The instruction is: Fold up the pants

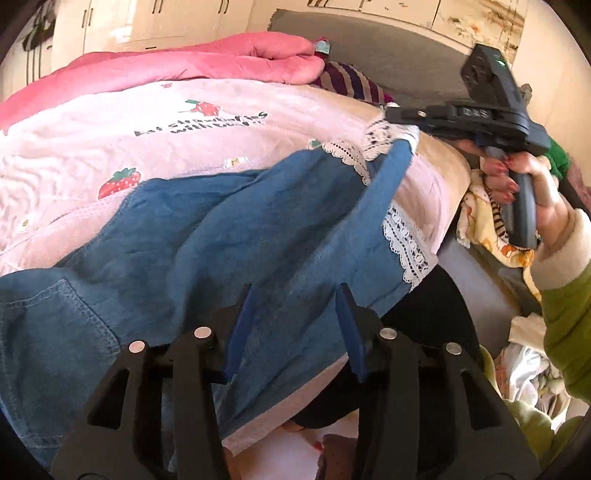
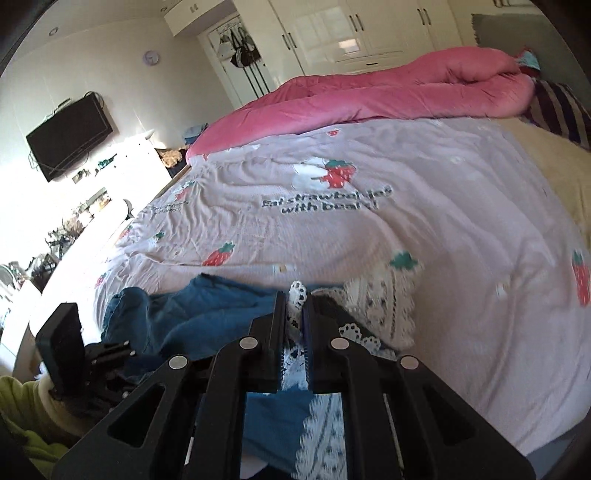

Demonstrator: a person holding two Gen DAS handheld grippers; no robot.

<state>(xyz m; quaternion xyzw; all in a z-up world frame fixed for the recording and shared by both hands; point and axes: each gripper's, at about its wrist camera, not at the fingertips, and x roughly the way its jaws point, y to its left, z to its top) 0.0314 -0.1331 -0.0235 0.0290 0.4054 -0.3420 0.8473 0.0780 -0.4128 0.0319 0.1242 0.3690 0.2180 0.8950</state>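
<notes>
Right tool (image 2: 295,306) on pants' (image 2: 207,310) lace hem (image 2: 373,306)

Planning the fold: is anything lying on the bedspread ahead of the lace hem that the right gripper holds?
Nothing visible. The right gripper is shut on the pants' lace hem, and the strawberry bedspread beyond lies bare up to the pink quilt.

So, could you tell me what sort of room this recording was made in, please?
Most likely a home bedroom: a bed with a strawberry-print cover, a rolled pink duvet on it, built-in wardrobes behind, and a wall-mounted television.
</notes>
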